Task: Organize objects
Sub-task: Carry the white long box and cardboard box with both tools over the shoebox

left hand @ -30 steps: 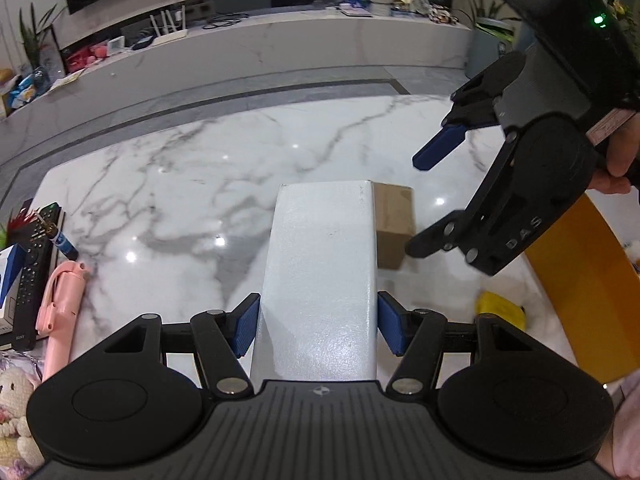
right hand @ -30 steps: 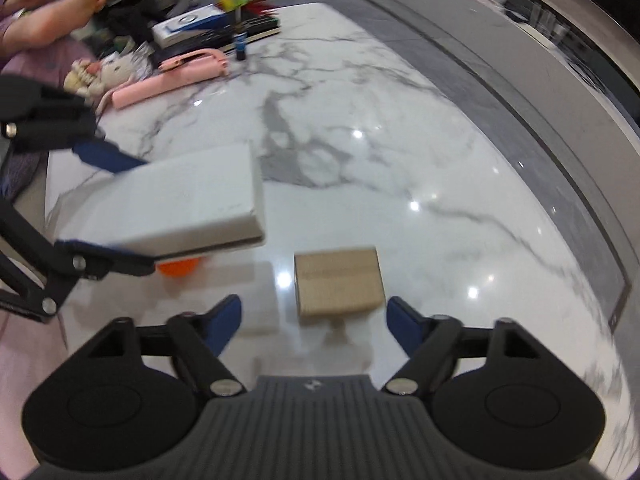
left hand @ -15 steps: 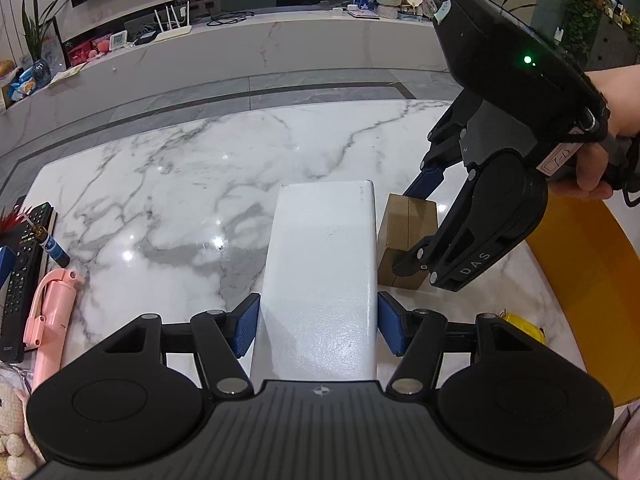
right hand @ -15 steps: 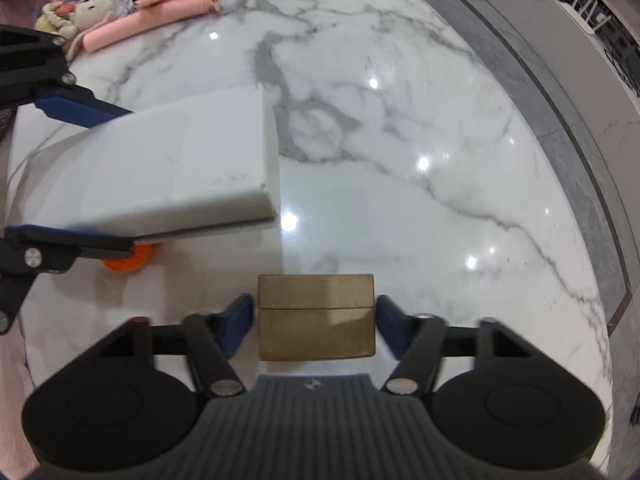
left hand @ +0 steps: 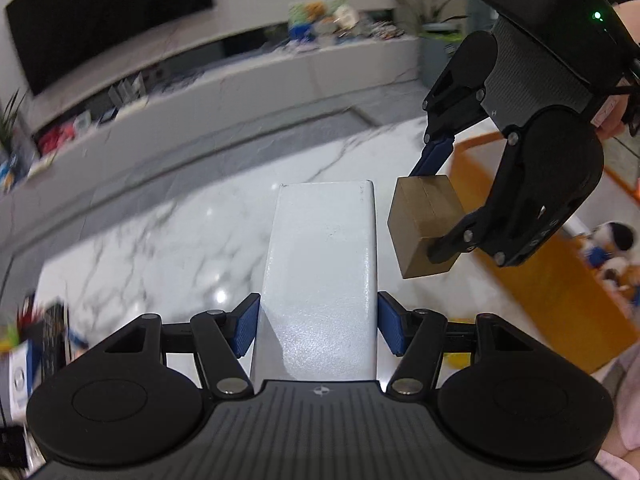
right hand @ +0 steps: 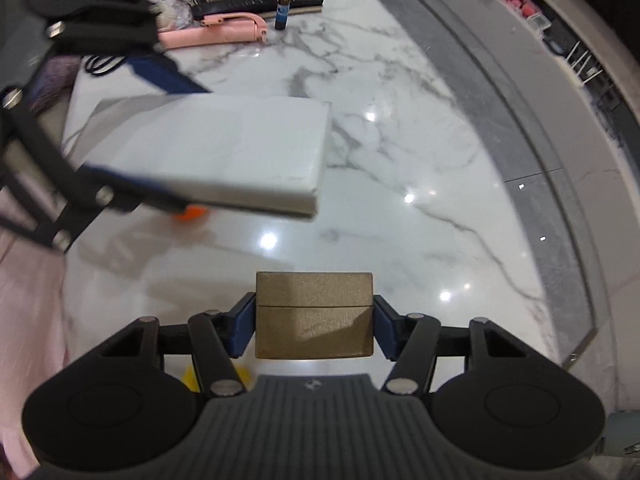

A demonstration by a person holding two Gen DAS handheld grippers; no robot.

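Left claw point(left hand: 318, 328): blue pads clamped on long sides of white box point(left hand: 324, 264), box projecting forward from claw, clear of marble table point(right hand: 400, 128). Right claw point(right hand: 314, 330): jaws just closed onto brown box point(right hand: 314, 314), pads against both sides, box apparently lifted off table. Brown box just beside white box's far end.

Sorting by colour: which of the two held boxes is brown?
The small brown box in the right gripper; the left gripper holds the longer white box.
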